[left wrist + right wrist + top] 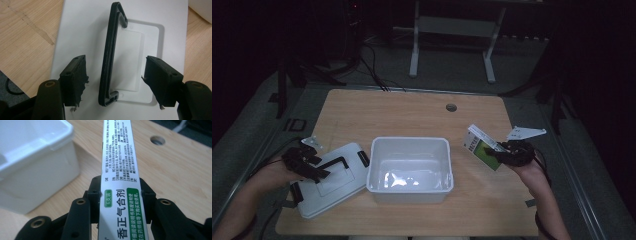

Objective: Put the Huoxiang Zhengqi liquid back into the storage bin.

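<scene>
Black jaws of the right gripper (117, 195) are clamping the medicine box (119, 175); it should be travelling level over the open white bin (409, 170); the left gripper (115, 82) is hovering with jaws apart, straddling the lid handle (111, 55).

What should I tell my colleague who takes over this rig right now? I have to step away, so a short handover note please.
Left tool: jaws open astride the black handle of the white lid, pads not touching it. The lid lies flat on the table, left of the bin.
Right tool: shut on the green-and-white medicine box, held above the table to the right of the bin.
White bin: open, nothing visible inside.
Done: box picked up.
Left, probably: put the box in the bin, then grip the handle and fit the lid.
</scene>
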A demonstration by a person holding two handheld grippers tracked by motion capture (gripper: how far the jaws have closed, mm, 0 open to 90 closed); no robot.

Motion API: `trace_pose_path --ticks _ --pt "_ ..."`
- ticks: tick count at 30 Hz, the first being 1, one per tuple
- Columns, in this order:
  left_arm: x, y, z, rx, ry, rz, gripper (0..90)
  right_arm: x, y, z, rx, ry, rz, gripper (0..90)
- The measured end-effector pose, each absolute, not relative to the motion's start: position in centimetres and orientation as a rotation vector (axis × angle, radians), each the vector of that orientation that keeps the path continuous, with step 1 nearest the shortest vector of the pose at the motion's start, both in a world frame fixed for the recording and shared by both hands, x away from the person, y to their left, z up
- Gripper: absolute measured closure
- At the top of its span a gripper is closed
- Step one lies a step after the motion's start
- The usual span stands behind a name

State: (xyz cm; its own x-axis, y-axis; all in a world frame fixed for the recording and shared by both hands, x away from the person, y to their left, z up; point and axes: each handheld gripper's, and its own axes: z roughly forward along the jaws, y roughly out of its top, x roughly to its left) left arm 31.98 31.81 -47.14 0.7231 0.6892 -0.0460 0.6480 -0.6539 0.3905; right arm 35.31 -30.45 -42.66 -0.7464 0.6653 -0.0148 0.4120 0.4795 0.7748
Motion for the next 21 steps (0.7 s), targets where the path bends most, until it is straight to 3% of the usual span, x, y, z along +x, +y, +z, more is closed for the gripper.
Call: trace_pose_path --ticks 21 --pt "31.8 31.6 -46.7 2.561 1.027 0.152 34.5 32.8 -25.1 -36.0 0.536 2.513 1.3 63.8"
